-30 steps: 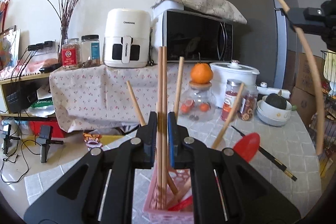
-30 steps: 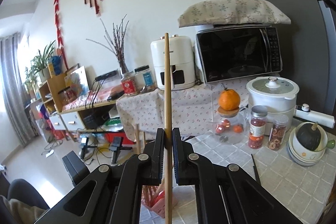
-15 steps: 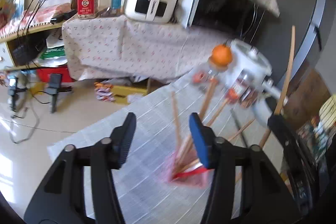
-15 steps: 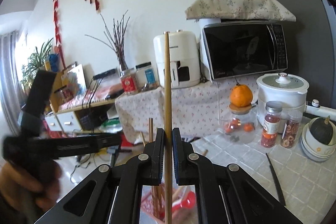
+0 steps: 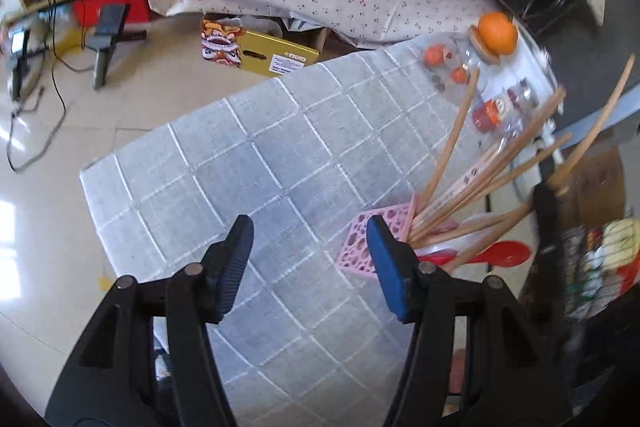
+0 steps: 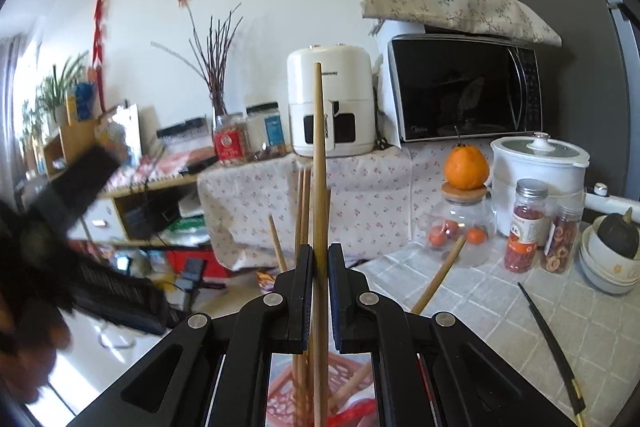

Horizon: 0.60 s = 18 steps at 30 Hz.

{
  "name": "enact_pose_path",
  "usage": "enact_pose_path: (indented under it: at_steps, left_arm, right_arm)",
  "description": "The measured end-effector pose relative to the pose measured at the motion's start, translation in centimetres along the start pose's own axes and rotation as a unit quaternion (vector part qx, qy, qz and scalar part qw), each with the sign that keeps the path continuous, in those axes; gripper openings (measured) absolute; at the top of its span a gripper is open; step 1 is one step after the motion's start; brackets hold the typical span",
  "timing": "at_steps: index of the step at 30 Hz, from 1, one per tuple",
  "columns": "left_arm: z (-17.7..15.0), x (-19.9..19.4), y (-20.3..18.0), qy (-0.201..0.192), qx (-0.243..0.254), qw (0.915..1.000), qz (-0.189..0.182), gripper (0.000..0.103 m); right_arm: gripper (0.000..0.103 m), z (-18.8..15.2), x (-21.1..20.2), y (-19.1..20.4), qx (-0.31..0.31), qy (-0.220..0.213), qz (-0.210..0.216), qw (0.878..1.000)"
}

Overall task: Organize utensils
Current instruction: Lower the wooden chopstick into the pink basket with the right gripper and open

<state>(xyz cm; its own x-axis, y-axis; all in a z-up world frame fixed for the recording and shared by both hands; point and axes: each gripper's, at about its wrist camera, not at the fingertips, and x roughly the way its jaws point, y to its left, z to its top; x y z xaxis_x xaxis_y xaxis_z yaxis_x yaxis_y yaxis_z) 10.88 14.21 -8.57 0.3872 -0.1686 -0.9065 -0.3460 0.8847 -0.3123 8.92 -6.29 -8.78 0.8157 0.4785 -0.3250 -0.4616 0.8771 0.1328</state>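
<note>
In the left wrist view a pink perforated holder (image 5: 358, 247) stands on the grey checked tablecloth (image 5: 248, 187). It holds several wooden chopsticks (image 5: 452, 143) and a red spoon (image 5: 504, 254). My left gripper (image 5: 308, 233) hangs open over bare cloth just left of the holder, with nothing between its fingers. My right gripper (image 6: 319, 261) is shut on one upright wooden chopstick (image 6: 318, 147), directly above the holder (image 6: 352, 379). Two black chopsticks (image 6: 548, 335) lie on the cloth to the right. The left gripper (image 6: 108, 287) shows blurred at the left of the right wrist view.
A glass jar (image 6: 464, 227) topped with an orange (image 6: 466, 167), two spice jars (image 6: 524, 227), a white rice cooker (image 6: 540, 167) and stacked bowls (image 6: 608, 267) crowd the table's far right. The table's left edge (image 5: 92, 195) drops to the floor.
My left gripper let go of the chopsticks in the holder, opened, then swung left and tipped downward. My right gripper sank toward the holder with its chopstick.
</note>
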Motion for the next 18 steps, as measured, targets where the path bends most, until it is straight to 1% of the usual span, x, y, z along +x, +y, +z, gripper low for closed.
enact_pose_path:
  at_steps: [4, 8, 11, 14, 16, 18]
  left_arm:
    - [-0.1, -0.5, 0.1, -0.002, -0.001, 0.9999, -0.012, 0.060]
    - [0.2, -0.7, 0.4, 0.001, -0.001, 0.9998, -0.018, 0.060]
    - [0.5, -1.0, 0.9, -0.002, -0.012, 0.9996, -0.026, 0.060]
    - [0.5, -1.2, 0.9, -0.007, -0.011, 0.9996, -0.025, 0.060]
    - [0.4, -1.1, 0.7, -0.006, -0.007, 0.9996, -0.028, 0.060]
    - [0.3, -1.1, 0.4, -0.005, -0.002, 0.9996, -0.029, 0.060]
  right_arm:
    - [0.008, -1.3, 0.5, 0.5, -0.027, 0.005, -0.013, 1.000]
    - [0.007, -2.0, 0.9, -0.1, -0.029, 0.022, -0.025, 0.999]
    - [0.008, -1.7, 0.3, -0.2, -0.027, 0.022, -0.021, 0.999]
    - [0.008, -1.6, -0.2, -0.4, -0.029, 0.030, -0.014, 0.999]
    - [0.008, -1.8, -0.3, -0.6, -0.031, 0.040, -0.013, 0.999]
    - [0.008, -2.1, -0.1, -0.7, -0.034, 0.060, -0.013, 0.998]
